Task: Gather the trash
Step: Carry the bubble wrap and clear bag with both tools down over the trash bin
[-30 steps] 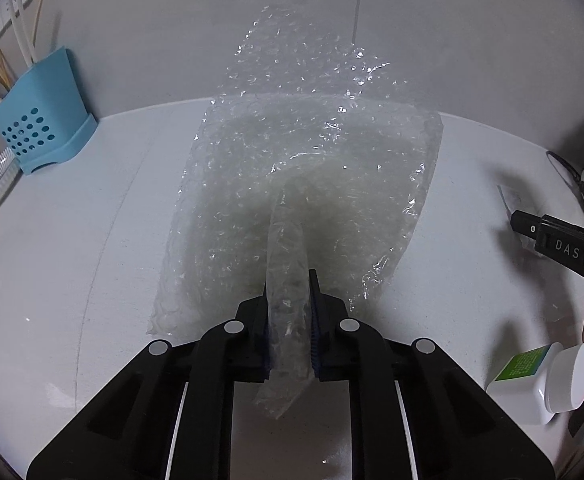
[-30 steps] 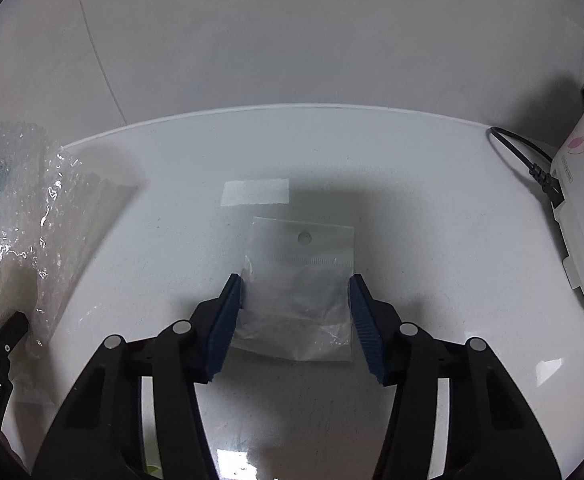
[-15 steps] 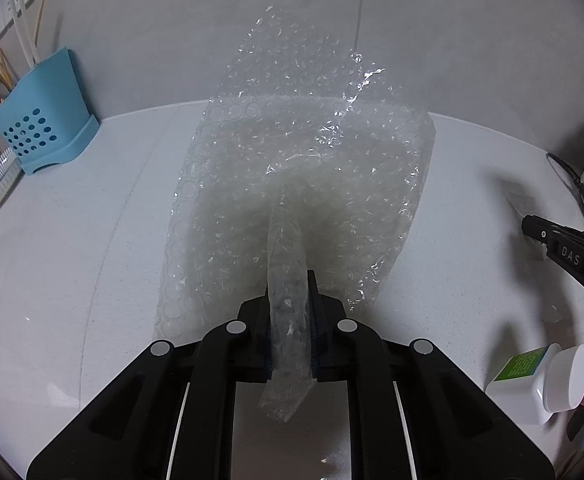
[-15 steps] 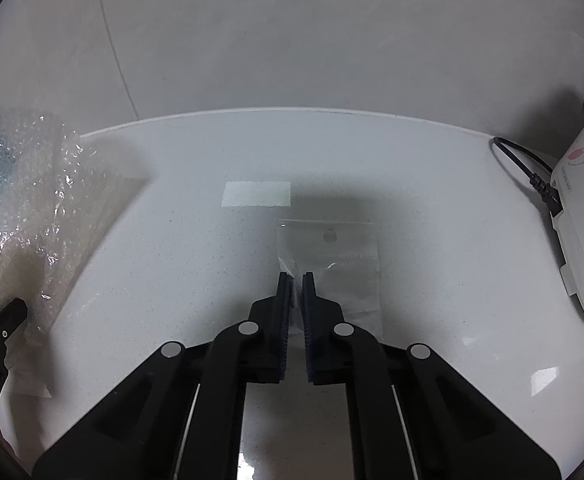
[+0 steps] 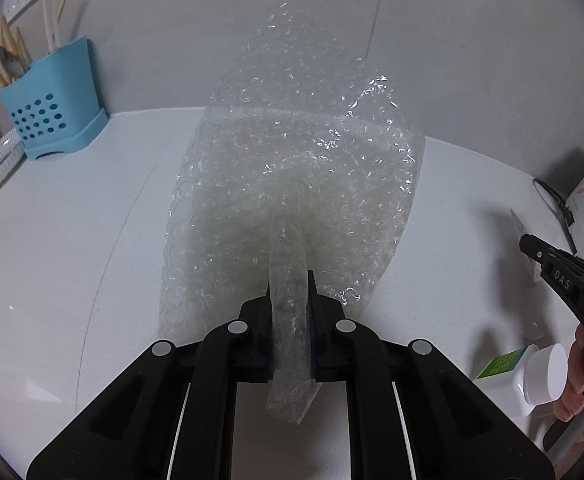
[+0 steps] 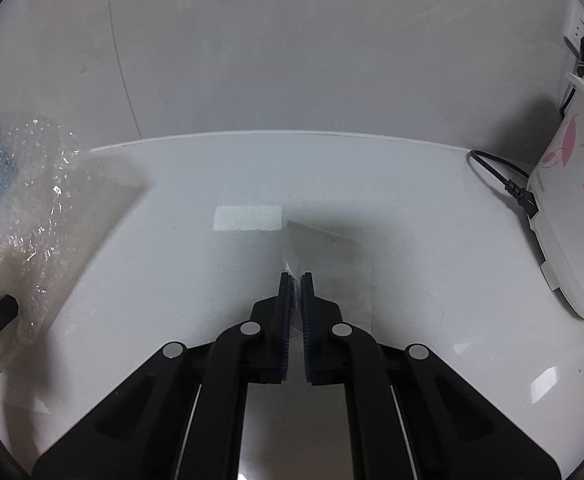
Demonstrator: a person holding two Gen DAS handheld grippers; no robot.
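My left gripper is shut on a sheet of clear bubble wrap and holds it up above the white counter; the sheet stands in front of the camera. It also shows at the left of the right wrist view. My right gripper is shut on the left edge of a small clear plastic bag, lifted a little off the counter. The right gripper's tip also shows at the right of the left wrist view.
A blue utensil holder stands at the back left by the wall. A white bottle with a green label lies at the right. A white rice cooker with its black cord stands at the right.
My right gripper closed on the clear plastic bag and has lifted it a little. My left gripper keeps holding the bubble wrap, raised slightly.
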